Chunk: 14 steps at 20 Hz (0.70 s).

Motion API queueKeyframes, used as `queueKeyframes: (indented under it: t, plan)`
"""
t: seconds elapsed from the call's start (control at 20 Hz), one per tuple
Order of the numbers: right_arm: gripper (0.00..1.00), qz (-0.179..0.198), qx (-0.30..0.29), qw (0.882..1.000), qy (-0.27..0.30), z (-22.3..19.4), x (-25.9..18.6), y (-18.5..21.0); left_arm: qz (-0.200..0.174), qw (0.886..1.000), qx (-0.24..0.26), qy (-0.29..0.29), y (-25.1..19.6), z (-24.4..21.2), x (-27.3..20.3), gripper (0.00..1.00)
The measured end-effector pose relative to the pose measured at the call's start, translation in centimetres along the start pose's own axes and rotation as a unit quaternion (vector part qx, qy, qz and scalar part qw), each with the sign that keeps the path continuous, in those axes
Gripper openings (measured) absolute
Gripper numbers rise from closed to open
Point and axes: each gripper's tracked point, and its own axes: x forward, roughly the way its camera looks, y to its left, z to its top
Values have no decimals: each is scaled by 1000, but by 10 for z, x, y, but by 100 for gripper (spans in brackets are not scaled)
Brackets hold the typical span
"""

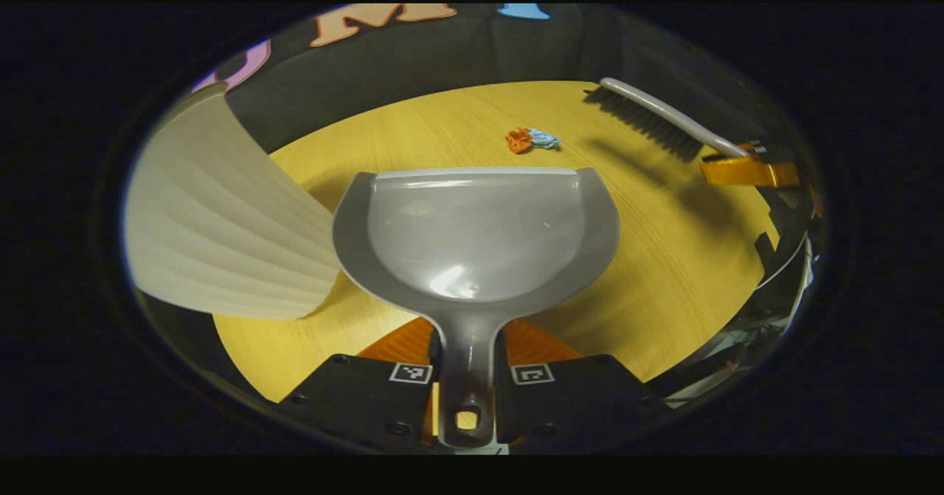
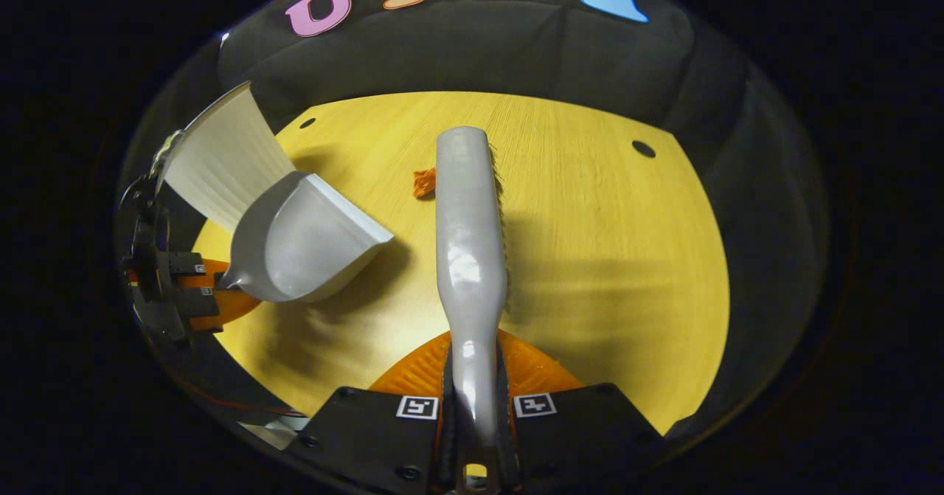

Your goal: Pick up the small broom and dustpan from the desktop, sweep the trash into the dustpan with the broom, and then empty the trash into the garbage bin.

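Both tools up — dustpan (image 1: 476, 240) clamped in left gripper (image 1: 467, 377), broom (image 2: 470, 237) in right gripper (image 2: 472, 399) — trash (image 1: 531, 139) unswept, garbage bin (image 1: 221, 215) waiting.

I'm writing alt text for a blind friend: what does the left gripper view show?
The left gripper is shut on the handle of a grey dustpan held over a yellow desktop. Beyond its lip lie orange and blue trash scraps; at right the other gripper holds the broom, and a ribbed white bin stands left.
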Motion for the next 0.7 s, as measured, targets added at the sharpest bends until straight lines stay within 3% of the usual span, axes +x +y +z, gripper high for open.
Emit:
queueKeyframes:
  t: [0.2,0.3,0.35,0.6,0.7]
  plan:
    - [19,-44,-103,994,19,47,41,-18,-10,999,22,26,1,4,11,25]
    - [23,-43,-152,987,34,63,52,-20,-7,999,17,31,-1,5,17,25]
    - [19,-38,-173,983,41,68,55,-19,-9,999,14,29,-4,6,17,24]
    - [23,5,-258,964,63,75,52,-2,-8,999,10,31,-18,27,40,25]
    - [20,50,-281,955,81,65,45,13,-12,1000,6,28,-22,44,53,25]
